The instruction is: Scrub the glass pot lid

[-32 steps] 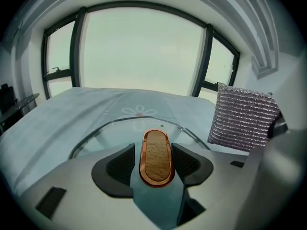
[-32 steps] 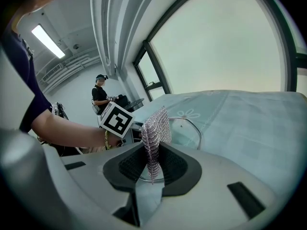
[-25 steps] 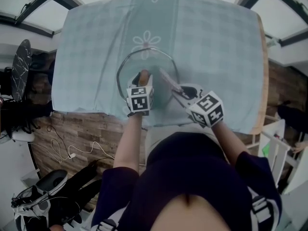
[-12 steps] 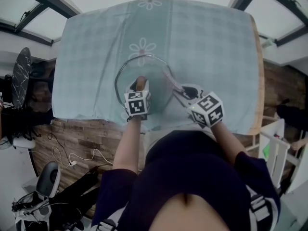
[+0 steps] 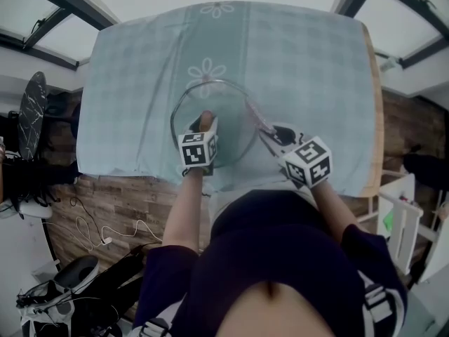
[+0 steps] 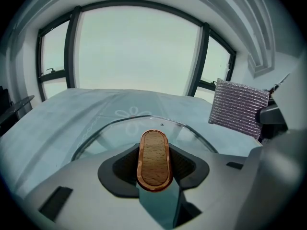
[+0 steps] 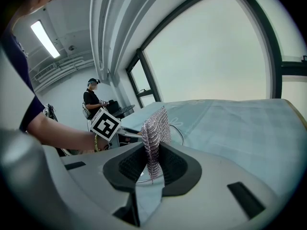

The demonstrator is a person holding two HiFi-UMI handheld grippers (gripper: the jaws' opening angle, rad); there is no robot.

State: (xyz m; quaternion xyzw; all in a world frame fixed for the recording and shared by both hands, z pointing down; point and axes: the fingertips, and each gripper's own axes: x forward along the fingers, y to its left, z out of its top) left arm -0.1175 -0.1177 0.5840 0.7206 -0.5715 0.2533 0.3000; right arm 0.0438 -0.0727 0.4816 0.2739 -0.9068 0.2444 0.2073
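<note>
The glass pot lid (image 5: 226, 135) lies on the pale blue tablecloth, its metal rim (image 6: 111, 125) curving round in the left gripper view. My left gripper (image 5: 204, 126) has just been closing with the lid's wooden knob (image 6: 154, 158) between its jaws, and the pads now press on the knob's sides. My right gripper (image 5: 272, 135) is shut on a silvery-purple mesh scrub pad (image 7: 156, 131). The pad (image 5: 257, 116) stands on edge by the lid's right rim. It also shows at the right of the left gripper view, as the scrub pad (image 6: 238, 108).
The flowered tablecloth (image 5: 302, 62) covers a table with a wooden edge (image 5: 377, 97) at the right. Beyond the near edge is wood flooring with cables (image 5: 105, 220). Another person (image 7: 94, 99) stands far off in the right gripper view.
My right gripper and the pad have drifted slightly to the right beside the lid's rim. The left gripper has stayed at the knob.
</note>
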